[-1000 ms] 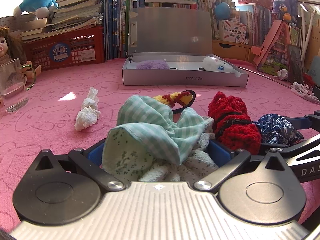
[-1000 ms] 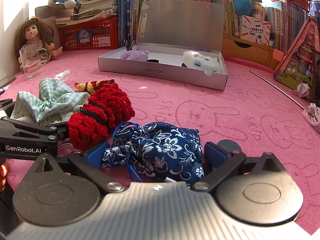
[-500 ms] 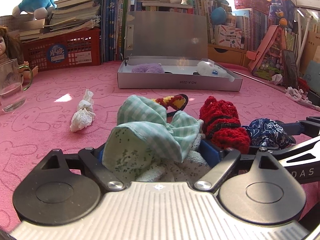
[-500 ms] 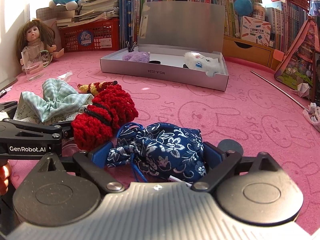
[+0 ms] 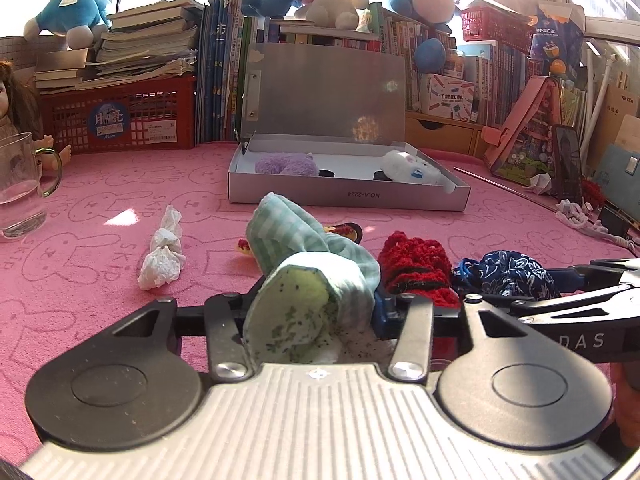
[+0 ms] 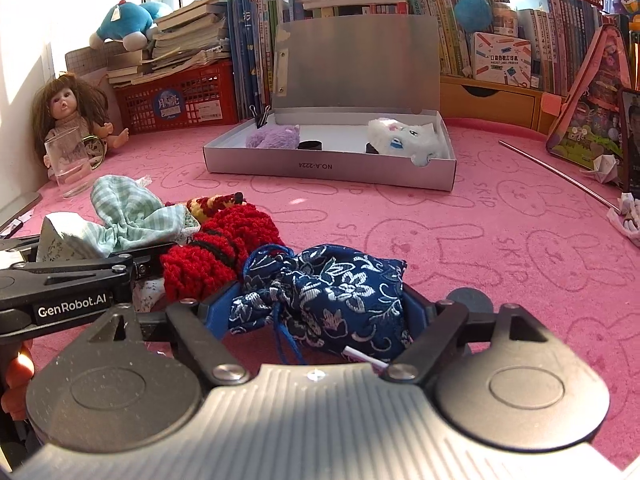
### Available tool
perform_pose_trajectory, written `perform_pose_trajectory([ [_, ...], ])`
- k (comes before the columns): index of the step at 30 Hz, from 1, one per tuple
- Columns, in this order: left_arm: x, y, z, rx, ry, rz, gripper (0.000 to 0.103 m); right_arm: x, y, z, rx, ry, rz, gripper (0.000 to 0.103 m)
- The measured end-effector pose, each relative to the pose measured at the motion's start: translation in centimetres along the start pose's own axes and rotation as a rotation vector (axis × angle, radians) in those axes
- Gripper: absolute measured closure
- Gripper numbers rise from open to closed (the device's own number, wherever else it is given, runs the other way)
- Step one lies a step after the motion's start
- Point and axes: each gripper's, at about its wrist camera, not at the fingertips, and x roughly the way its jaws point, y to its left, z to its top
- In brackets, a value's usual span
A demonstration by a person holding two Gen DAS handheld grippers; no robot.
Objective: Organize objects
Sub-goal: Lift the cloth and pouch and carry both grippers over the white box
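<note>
My left gripper is shut on a green checked cloth pouch, which bulges up between the fingers. My right gripper is shut on a dark blue floral drawstring pouch. A red knitted pouch lies on the pink mat between the two grippers; it also shows in the right wrist view. A small yellow and red knitted item lies just behind it. The open silver box stands further back, with a purple plush and a white plush inside.
A crumpled white tissue lies on the mat to the left. A glass mug and a doll stand at the far left. A red basket, books and plush toys line the back. A metal rod lies right.
Both grippers have closed tighter on their pouches. The green cloth pouch is squeezed narrower and taller, and both views have risen a little.
</note>
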Motion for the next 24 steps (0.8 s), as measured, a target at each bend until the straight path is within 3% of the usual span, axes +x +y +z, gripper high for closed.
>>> perform_pose_trajectory([
  [24,1.4,1.1,5.7,-0.050,-0.039,-0.034,0.051,-0.4,-3.2,4.5,0.086,-0.077,-0.028,0.028],
])
